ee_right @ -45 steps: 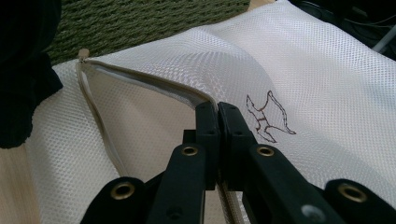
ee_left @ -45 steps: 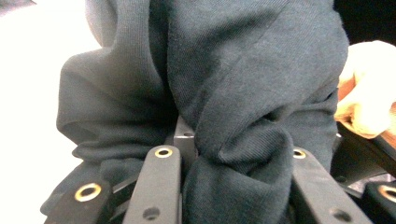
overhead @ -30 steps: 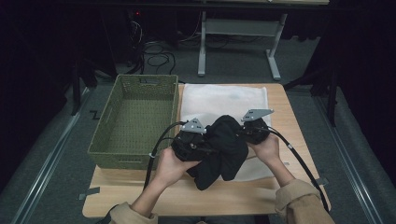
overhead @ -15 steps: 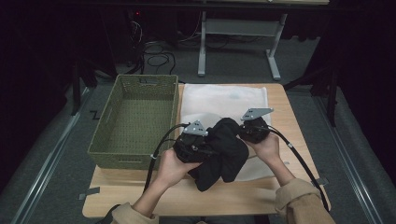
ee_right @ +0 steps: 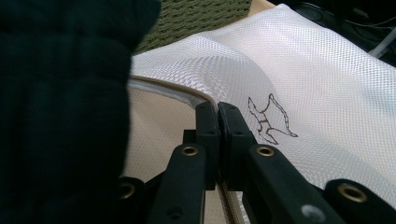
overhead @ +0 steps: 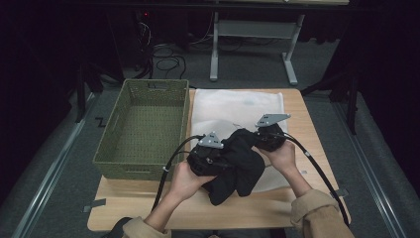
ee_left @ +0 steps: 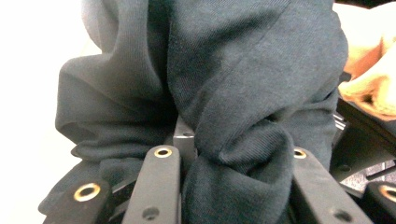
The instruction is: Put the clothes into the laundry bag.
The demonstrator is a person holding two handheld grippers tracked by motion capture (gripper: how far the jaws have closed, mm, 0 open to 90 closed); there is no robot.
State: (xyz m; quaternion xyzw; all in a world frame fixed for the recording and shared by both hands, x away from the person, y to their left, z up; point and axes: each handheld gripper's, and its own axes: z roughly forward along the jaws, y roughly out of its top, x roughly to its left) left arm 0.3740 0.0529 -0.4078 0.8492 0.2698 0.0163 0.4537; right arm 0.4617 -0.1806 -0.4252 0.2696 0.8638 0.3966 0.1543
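A light wooden table [overhead: 297,106] stands on a grey floor [overhead: 59,188] in a dim room whose edges fall away into black. Behind the table is a desk frame with pale metal legs [overhead: 214,49] on flat feet, and dark cables [overhead: 166,52] lie coiled on the floor beside it. A pale metal rail [overhead: 47,173] runs along the floor at the left. Strips of grey tape [overhead: 94,205] sit at the table's near corners.
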